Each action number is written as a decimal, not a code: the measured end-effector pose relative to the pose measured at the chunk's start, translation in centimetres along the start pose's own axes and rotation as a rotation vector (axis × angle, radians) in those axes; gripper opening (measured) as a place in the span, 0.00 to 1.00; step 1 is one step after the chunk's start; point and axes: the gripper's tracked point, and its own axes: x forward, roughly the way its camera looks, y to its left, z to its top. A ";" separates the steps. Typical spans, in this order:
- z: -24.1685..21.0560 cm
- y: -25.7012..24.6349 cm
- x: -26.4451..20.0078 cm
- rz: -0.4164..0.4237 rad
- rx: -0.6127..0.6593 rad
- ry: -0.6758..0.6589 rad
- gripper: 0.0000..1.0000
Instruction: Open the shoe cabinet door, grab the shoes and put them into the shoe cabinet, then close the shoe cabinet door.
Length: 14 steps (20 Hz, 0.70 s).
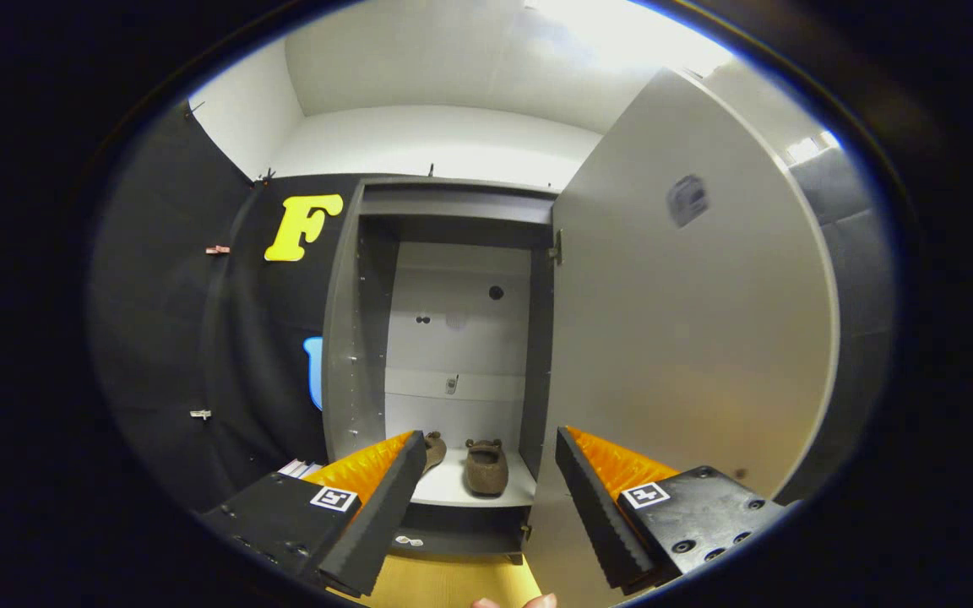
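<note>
The grey shoe cabinet stands ahead with its door swung wide open to the right. On the pale bottom shelf sit two brown shoes: one in plain sight beyond the fingers, the other partly hidden behind my left finger. My gripper is open with nothing between its fingers, some way in front of the cabinet. The right finger lies just in front of the open door's lower edge.
Black cloth hangs on the wall left of the cabinet. A wooden floor runs beneath the cabinet front. Fingertips of a hand show at the very bottom. A white wall and ceiling rise above the cabinet.
</note>
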 end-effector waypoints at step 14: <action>1.9 -15.9 -11.3 -0.162 -0.032 0.031 0.97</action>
